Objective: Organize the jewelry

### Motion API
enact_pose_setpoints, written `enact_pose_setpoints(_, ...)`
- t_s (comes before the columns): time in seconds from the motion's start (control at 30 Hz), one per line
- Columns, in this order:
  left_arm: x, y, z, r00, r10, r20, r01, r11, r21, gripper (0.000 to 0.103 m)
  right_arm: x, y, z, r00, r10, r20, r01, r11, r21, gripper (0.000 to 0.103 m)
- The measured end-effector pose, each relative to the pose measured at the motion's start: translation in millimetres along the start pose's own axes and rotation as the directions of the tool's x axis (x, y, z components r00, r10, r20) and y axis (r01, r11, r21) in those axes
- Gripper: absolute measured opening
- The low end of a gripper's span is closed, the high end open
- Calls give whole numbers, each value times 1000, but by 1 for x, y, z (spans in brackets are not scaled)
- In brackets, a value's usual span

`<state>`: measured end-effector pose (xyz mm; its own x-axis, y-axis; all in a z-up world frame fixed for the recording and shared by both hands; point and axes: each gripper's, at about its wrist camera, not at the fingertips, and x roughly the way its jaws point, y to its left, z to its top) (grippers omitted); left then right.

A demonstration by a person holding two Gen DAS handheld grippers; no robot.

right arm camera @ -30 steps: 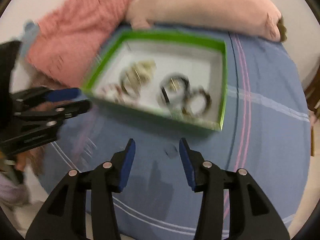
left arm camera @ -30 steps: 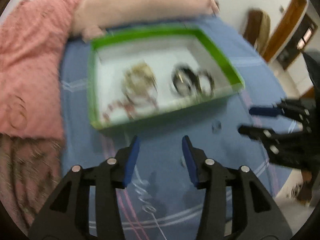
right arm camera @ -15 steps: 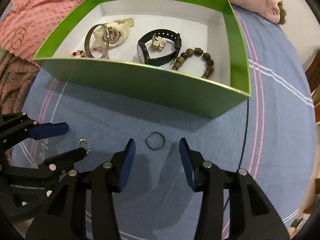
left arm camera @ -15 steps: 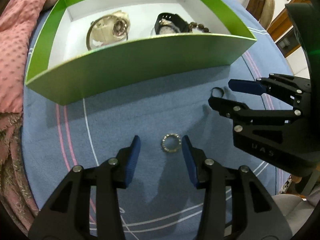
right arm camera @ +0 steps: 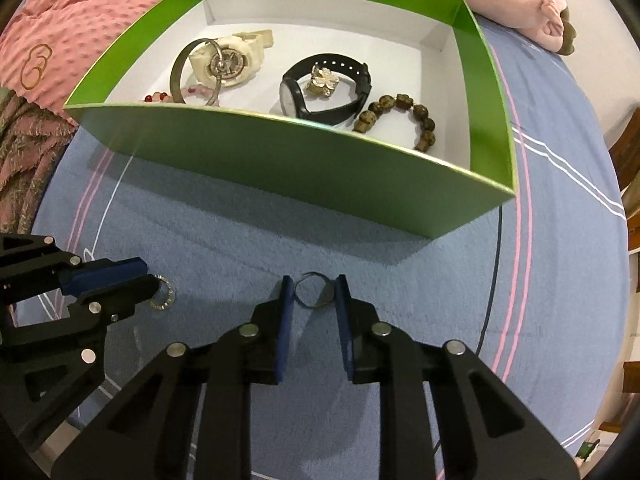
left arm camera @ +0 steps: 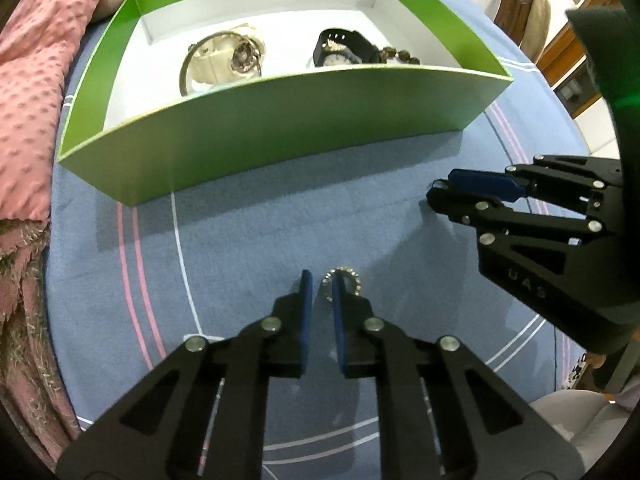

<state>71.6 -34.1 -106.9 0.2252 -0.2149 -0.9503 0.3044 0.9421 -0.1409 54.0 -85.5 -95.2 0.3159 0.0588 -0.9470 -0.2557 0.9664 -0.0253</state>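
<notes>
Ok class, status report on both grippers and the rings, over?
Left gripper just closing at studded ring, grip unclear. Right gripper just closed on thin ring. Green box ahead, nothing blocking.

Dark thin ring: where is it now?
In the right wrist view the dark thin ring lies on the blue cloth just in front of the green box, between the right gripper fingers.

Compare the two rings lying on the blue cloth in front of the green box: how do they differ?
The studded ring is pale and sparkly with a beaded rim; the dark ring is a thin, plain wire band. The studded ring sits at the left tongs, whose jaws have just been closing, one edge between them and the rest outside; the dark ring sits wholly between the right tongs, also just closing. Both lie on the cloth, outside the green box.
</notes>
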Motion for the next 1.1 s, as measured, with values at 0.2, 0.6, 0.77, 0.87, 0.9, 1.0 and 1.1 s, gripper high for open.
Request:
enact_pose_setpoints(0.2, -11, 0, -3, 1000, -21, 6, 21, 1000, 16, 33, 3, -8, 4, 1000, 2, 8, -2, 1000, 12, 21)
enact_pose_setpoints(0.6, -6, 1, -4, 1000, 19, -2, -19, 1000, 5, 18, 2, -9, -4, 1000, 5, 16, -5, 1000, 27, 21)
enact_pose_setpoints(0.77, -45, 17, -4, 997, -10, 78, 12, 999, -36, 18, -14, -12, -5, 999, 22, 28, -23, 999, 33, 21)
enact_pose_setpoints(0.87, -76, 27, 6, 988, -12, 155, 20, 998, -52, 18, -38, -8, -4, 995, 80, 65, -82, 996, 27, 21)
enact_pose_setpoints(0.9, -86, 30, 12, 983, -2, 181, 12, 999, -53, 18, -53, -7, 0, 989, 112, 94, -115, 993, 20, 21)
enact_pose_setpoints(1.0, -95, 37, 41, 974, 33, 224, -20, 998, -60, 18, -86, -6, 20, 974, 126, 189, -127, 992, -3, 21)
enact_pose_setpoints(1.1, -87, 47, 71, 970, 70, 231, -52, 995, -81, 18, -91, -6, 52, 969, 97, 229, -97, 995, -11, 21)
